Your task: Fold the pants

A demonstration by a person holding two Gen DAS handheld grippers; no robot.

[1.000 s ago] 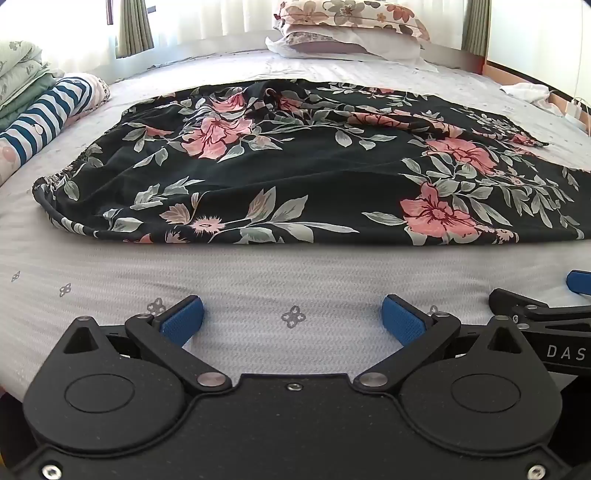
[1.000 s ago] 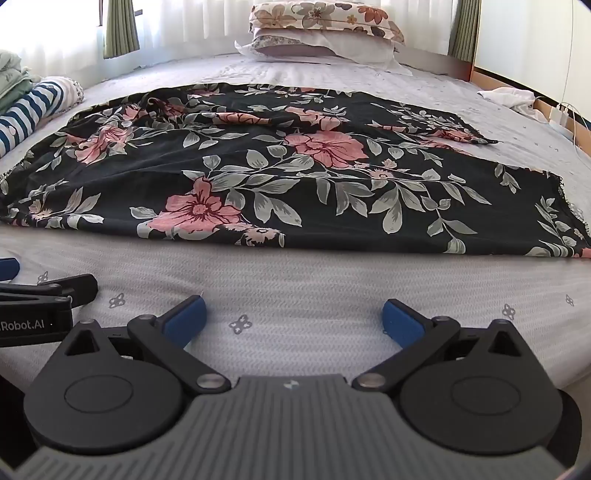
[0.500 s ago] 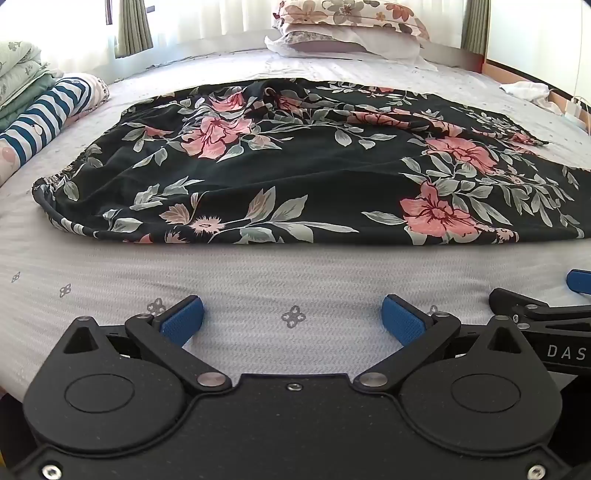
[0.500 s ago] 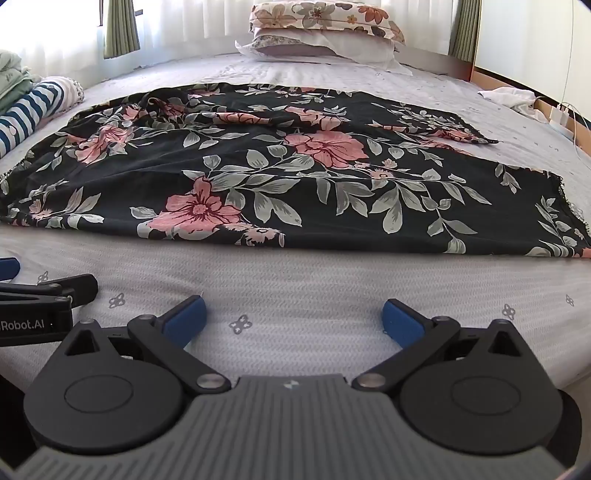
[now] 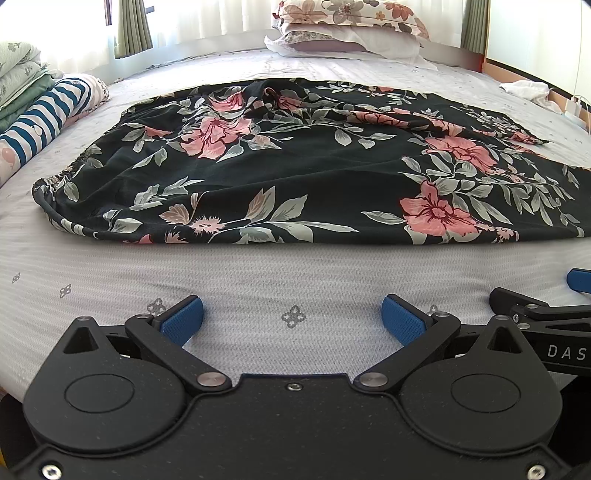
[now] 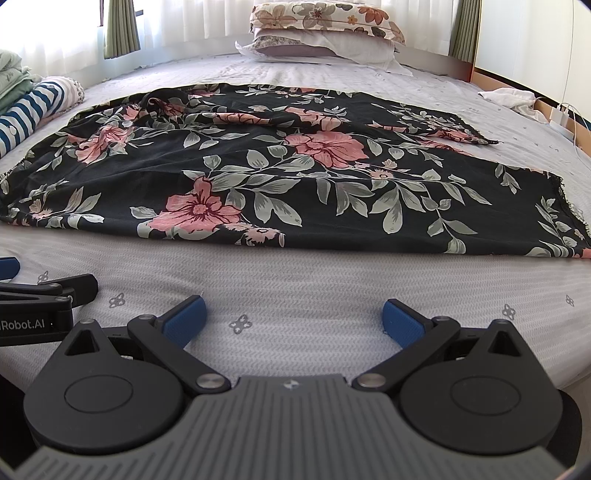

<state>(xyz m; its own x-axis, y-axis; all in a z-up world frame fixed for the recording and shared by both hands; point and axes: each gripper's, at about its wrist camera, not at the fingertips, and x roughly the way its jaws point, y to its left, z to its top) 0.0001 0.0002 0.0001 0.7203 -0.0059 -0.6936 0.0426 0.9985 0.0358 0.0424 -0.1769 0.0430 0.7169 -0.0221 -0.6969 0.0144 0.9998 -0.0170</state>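
Note:
Black pants with pink flowers and grey leaves [image 5: 295, 166] lie spread sideways across the bed, waistband at the left, leg hems at the right [image 6: 569, 218]. They also fill the right wrist view [image 6: 280, 173]. My left gripper [image 5: 293, 319] is open and empty, low over the sheet, short of the pants' near edge. My right gripper [image 6: 293, 319] is open and empty beside it, also short of the near edge. Each gripper shows at the edge of the other's view.
The bed has a pale grey patterned sheet [image 5: 295, 273]. Stacked pillows [image 5: 351, 26] lie at the head. Folded and rolled striped bedding [image 5: 40, 114] sits at the left. A white cloth [image 6: 511, 98] and a charger with cable [image 6: 561, 112] lie at the right edge.

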